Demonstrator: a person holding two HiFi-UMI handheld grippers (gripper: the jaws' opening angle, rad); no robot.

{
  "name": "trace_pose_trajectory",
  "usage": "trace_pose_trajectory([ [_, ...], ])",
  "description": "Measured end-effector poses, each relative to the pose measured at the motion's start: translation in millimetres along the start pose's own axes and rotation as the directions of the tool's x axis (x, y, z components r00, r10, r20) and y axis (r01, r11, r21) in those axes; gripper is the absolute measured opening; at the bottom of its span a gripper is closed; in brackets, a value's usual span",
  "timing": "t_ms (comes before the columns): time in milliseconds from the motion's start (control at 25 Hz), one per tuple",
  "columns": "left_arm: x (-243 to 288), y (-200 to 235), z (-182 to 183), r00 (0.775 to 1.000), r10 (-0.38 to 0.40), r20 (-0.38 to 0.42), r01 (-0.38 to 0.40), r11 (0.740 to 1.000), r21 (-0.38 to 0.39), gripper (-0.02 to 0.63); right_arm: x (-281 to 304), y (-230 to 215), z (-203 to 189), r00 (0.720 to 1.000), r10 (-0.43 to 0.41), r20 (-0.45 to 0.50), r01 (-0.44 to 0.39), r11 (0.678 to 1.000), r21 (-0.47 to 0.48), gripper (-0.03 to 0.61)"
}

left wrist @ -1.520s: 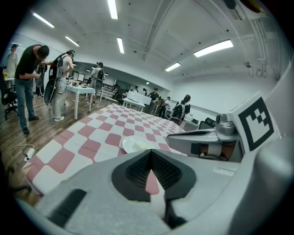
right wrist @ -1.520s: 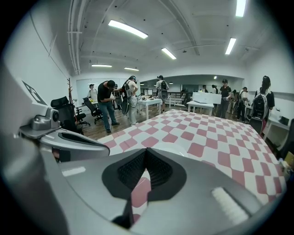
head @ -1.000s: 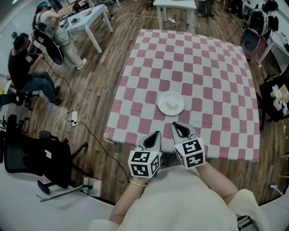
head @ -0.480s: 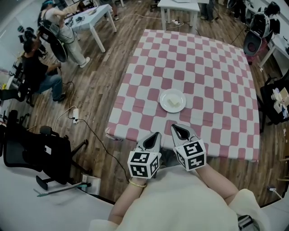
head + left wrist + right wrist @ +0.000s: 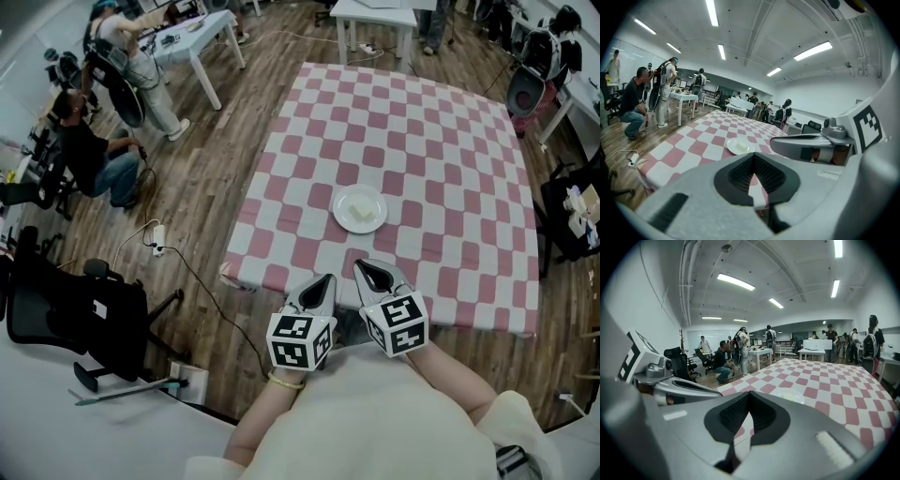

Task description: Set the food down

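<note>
A white plate with a pale piece of food on it stands on the red-and-white checkered tablecloth, near the front middle. In the left gripper view the plate lies just beyond the jaws. My left gripper and right gripper hover side by side over the table's near edge, a short way in front of the plate. Both are shut with nothing between their jaws. In each gripper view the tips meet, left gripper and right gripper.
The near table edge is right under the grippers. A black office chair and a floor cable with power strip lie to the left. People work at a white table at the far left. More desks stand behind.
Both grippers stay shut and side by side at the table's near edge. The head view has shifted a little, and the seated person at the far left has moved.
</note>
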State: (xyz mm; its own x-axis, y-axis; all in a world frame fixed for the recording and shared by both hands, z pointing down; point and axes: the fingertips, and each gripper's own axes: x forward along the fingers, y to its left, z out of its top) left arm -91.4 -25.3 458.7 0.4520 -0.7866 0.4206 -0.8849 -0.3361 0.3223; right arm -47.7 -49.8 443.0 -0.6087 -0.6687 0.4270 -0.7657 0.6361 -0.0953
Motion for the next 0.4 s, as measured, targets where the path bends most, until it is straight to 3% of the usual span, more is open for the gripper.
trace_pose_trajectory([
  [400,2.8,1.2,3.6,1.000,0.008,0.003,-0.008,1.000,-0.004,0.000,2.9,1.2,1.7,1.000,0.022,-0.001,-0.022,1.000,-0.006,0.005],
])
